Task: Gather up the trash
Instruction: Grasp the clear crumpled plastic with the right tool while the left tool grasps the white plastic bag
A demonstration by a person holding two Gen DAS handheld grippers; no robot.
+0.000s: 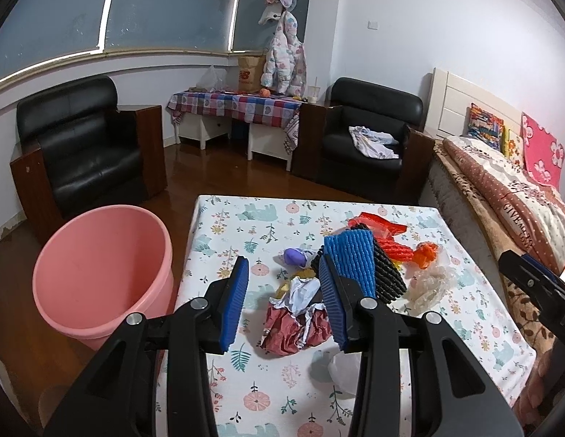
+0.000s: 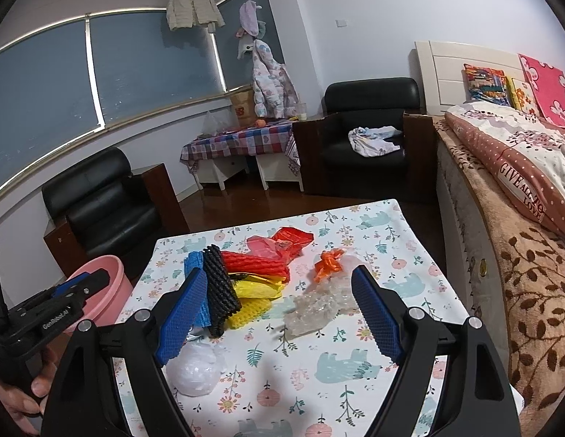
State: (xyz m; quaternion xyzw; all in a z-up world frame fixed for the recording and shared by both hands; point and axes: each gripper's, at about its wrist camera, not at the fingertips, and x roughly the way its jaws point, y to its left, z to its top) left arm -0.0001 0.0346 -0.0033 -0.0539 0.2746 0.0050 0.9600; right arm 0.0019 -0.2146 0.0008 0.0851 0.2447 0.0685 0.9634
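Observation:
A pile of trash lies on the table with the floral cloth (image 1: 246,225): blue foam net (image 1: 351,258), black foam net (image 1: 388,273), red foam net (image 2: 253,262), orange plastic scrap (image 1: 426,253), clear plastic (image 2: 319,309), a purple piece (image 1: 295,256), a white plastic ball (image 2: 195,367). My left gripper (image 1: 282,262) hangs open above crumpled red and white paper (image 1: 297,324), its pads not touching it. My right gripper (image 2: 279,273) stands wide open over the yellow and clear pieces, holding nothing. An empty pink bucket (image 1: 100,273) sits on the floor left of the table.
A bed (image 2: 519,255) runs along the table's right side. Two black armchairs (image 1: 82,153) (image 1: 366,138) and a low table with a checked cloth (image 1: 238,105) stand by the far wall. A hand (image 2: 31,389) holds the left gripper's handle.

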